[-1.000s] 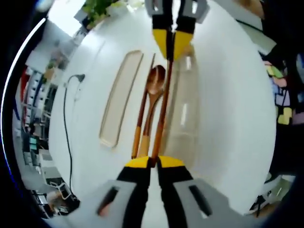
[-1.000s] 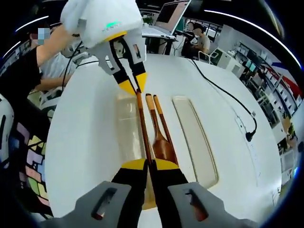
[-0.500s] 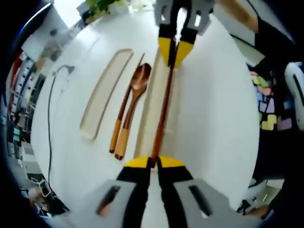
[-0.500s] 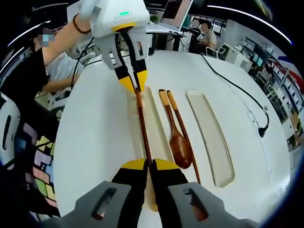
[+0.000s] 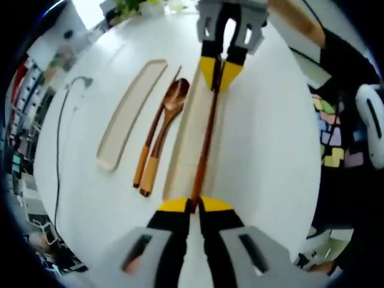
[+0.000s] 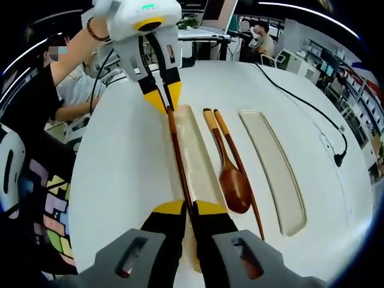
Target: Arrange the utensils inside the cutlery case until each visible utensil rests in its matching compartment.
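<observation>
Together we pinch one chopstick (image 5: 206, 141) by its ends: the left gripper (image 5: 193, 206) at bottom centre, the right gripper (image 5: 219, 71) at top. It hangs over the long case tray (image 5: 183, 144), so lowering it level comes next. Left of centre lie a spoon (image 5: 167, 117), a second chopstick (image 5: 151, 135) and the lid (image 5: 129, 114). Compartment dividers are hard to make out.

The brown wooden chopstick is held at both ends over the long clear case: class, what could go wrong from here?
1. The brown wooden chopstick is pinched at both ends by the left gripper and right gripper; uneven release could tip it off the long clear case.
2. The wooden spoon and second chopstick lie right beside the case; a sideways drift might knock them.
</observation>
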Available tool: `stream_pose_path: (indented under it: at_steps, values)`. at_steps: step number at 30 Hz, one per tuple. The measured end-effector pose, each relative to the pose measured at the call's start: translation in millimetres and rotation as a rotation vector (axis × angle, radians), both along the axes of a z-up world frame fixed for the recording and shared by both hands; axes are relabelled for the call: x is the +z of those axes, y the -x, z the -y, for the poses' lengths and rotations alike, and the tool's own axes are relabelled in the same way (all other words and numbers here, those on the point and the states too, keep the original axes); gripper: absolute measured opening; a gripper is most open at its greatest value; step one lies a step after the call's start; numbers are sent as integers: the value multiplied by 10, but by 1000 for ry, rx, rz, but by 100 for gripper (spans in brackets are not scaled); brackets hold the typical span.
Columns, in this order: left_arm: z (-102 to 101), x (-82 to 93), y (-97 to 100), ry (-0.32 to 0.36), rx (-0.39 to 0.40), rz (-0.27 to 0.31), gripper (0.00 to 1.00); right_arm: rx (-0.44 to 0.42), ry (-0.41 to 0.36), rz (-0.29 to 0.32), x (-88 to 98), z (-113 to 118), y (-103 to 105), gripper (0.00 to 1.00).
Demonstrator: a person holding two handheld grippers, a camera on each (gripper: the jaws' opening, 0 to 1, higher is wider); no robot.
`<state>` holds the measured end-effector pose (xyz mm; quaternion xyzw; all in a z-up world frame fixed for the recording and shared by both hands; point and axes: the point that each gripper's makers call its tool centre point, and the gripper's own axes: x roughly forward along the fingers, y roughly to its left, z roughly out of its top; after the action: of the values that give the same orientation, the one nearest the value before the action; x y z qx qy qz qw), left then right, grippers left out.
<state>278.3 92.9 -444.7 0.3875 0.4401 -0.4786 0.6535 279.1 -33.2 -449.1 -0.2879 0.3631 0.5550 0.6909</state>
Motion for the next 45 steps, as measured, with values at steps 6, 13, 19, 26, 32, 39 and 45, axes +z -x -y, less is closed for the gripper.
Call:
stream_pose_path:
  at_steps: [6, 13, 19, 26, 32, 39, 45]
  values:
    - [7, -18, 7, 24, 11, -17, 6, -3, -7, -2, -8, 10, 13, 4]
    - [-10, -31, 23, 34, 14, -26, 6, 2, -16, -12, -19, -13, 36, 4]
    - [-20, -55, 25, 34, 6, -30, 6, 9, -16, -20, -34, -29, 47, 4]
    - [-17, -71, 31, 32, 0, -31, 6, 9, -9, -26, -53, -29, 44, 4]
    - [-26, -64, 3, 40, 7, -22, 6, 7, -15, -25, -57, -41, 39, 4]
    - [-19, -47, -11, 70, 27, -18, 5, 20, -10, -18, -39, -43, 44, 6]
    - [-11, -24, -7, 72, 32, 7, 5, 33, -13, -7, -8, -45, 61, 6]
